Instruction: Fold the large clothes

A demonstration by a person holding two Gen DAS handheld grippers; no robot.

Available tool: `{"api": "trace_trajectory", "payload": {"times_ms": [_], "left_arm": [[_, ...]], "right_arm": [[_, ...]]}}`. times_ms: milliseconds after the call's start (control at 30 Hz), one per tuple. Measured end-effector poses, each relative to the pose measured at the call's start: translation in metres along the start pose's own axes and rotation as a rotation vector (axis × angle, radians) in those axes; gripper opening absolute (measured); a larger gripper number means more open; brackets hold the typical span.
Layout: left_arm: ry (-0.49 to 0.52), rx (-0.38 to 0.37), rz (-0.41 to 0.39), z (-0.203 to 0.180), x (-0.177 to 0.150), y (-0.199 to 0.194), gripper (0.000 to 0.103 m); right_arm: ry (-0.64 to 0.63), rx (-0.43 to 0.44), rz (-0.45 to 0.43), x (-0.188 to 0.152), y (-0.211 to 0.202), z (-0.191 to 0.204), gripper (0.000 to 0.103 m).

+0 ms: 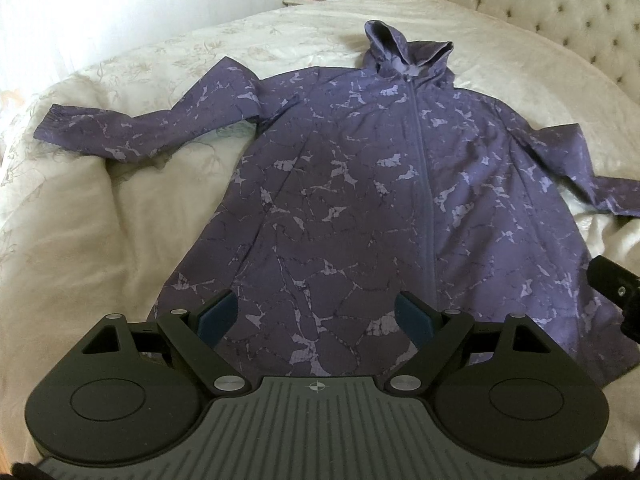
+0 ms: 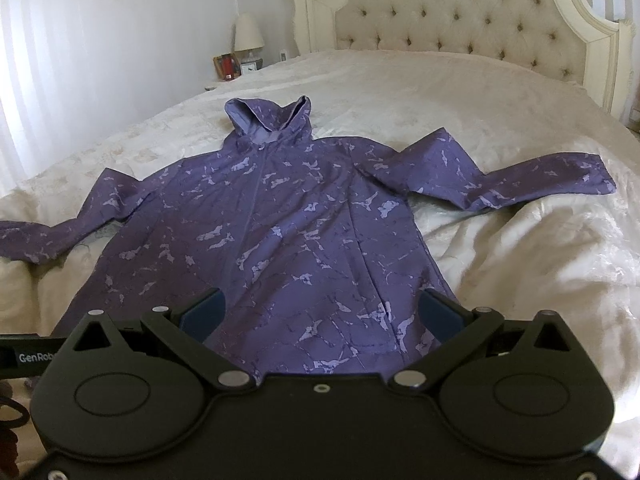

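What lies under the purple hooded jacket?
The jacket lies spread flat on the cream bedspread, which shows all around it. Whatever sits beneath the fabric itself is covered.

Purple hooded jacket [image 1: 340, 184] of thin, smooth cloth with a faint sheen, printed in a paler marbled pattern; gathered, ribbed cuff on one sleeve [image 1: 52, 120]. Cream bedspread [image 1: 100, 208] of soft woven cloth, slightly lustrous, embroidered with a floral motif, creased near the sleeves. Cream button-tufted headboard [image 2: 460, 28], padded upholstery, matt, within a carved frame [image 2: 316, 12] painted off-white, semi-gloss. Left gripper [image 1: 316, 314] in matt black plastic, with brushed metal pivot pins and a ribbed grey plate; dark blue finger pads [image 1: 216, 320], matt and rubber-like. Right gripper [image 2: 322, 310] likewise matt black plastic with metal pins and dark blue pads [image 2: 438, 316].
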State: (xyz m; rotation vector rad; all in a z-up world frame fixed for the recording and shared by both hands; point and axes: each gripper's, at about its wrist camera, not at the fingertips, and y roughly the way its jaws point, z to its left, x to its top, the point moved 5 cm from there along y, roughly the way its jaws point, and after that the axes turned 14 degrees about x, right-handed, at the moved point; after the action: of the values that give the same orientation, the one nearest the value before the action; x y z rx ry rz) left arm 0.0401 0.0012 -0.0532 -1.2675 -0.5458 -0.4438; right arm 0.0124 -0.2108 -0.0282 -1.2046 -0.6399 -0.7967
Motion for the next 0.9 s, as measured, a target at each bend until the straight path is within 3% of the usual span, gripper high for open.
{"api": "trace_trajectory", "payload": {"times_ms": [300,500,700,900], "left_arm": [[-0.016,-0.014,-0.024,0.0,0.016,0.006,0.086],[-0.012,-0.06,-0.057,-0.008,0.041,0.014,0.086],[0.022,-0.088,-0.089,-0.029,0.073,0.03,0.086],[0.072,-0.091,-0.101,-0.056,0.099,0.057,0.086]], "right_arm": [[0.022,0.023,-0.072,0.014,0.004,-0.009,0.102],[0.042,0.03,-0.06,0.032,0.021,-0.031,0.102],[0.11,0.006,-0.03,0.056,0.044,-0.081,0.102],[0.164,-0.11,-0.029,0.087,0.062,-0.158,0.102]]}}
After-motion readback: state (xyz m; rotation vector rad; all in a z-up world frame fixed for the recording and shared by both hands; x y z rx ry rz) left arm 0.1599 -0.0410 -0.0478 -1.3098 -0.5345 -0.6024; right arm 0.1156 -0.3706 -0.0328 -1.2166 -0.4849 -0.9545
